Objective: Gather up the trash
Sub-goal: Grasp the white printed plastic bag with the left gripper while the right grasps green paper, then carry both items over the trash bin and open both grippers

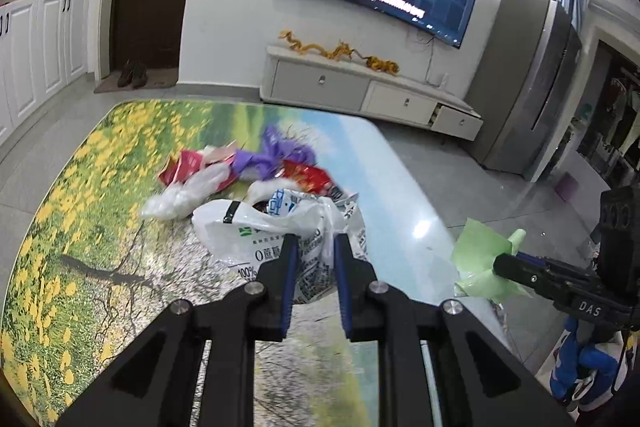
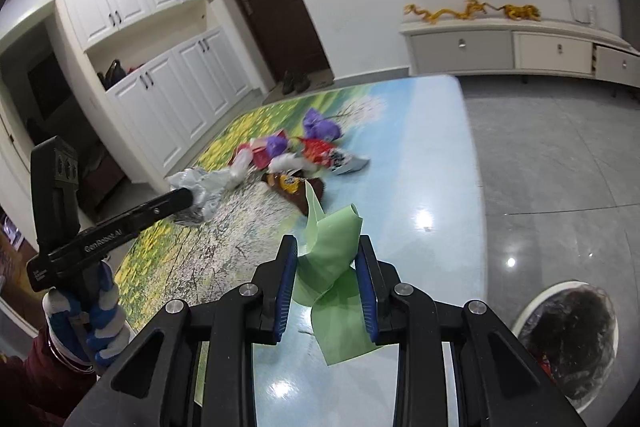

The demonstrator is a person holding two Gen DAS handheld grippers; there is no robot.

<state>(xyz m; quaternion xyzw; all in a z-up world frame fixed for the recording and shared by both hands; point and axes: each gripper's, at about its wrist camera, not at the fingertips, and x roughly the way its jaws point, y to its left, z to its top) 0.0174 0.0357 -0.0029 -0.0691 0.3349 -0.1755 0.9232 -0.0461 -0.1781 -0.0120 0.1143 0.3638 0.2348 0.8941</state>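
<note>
The left gripper is clamped on a white printed bag, lifted over the near part of the table; the right gripper is closed narrowly on a green plastic bag, which droops below the pads. Judged as carrying both to the bin on the floor at the near right; keep both grips firm and clear the table's right edge first. More wrappers lie mid-table; the floor to the right offers open room.
</note>
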